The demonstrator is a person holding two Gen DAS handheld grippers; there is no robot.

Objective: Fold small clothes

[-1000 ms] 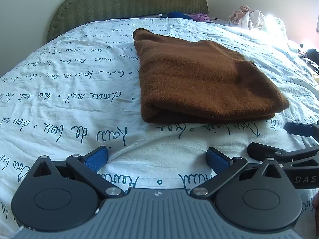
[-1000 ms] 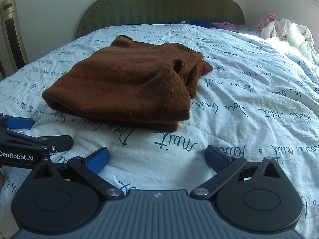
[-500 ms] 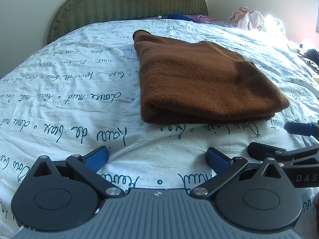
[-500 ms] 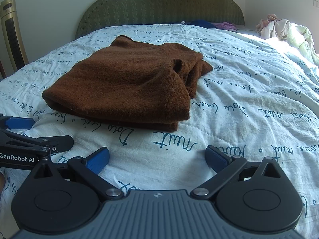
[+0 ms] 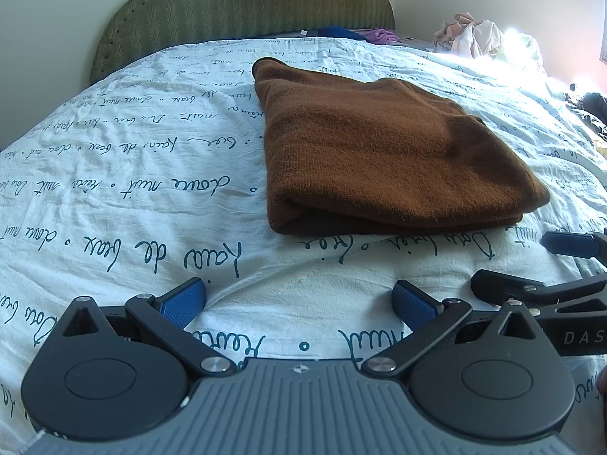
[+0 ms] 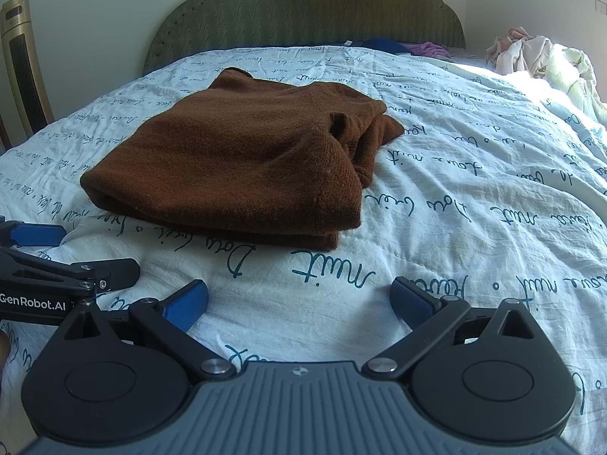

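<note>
We see the brown sweater (image 5: 383, 163) lying folded on the bed (image 5: 125, 174), ahead of both tools and untouched. Our left hand-held gripper (image 5: 299, 299) is spread wide and holds nothing; our right hand-held gripper (image 6: 299, 299) is equally wide apart and empty, just beside it

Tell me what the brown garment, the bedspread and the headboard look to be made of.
Brown garment: likely a wool or wool-like knit, matte; fuzzy nap and fine ribbing show along its folded edge.
Bedspread: probably thin quilted cotton, matte white with printed teal script; it creases softly and puckers.
Headboard: upholstered in olive fabric with a woven zigzag pattern, studs along the rim; the fibre cannot be told.
</note>
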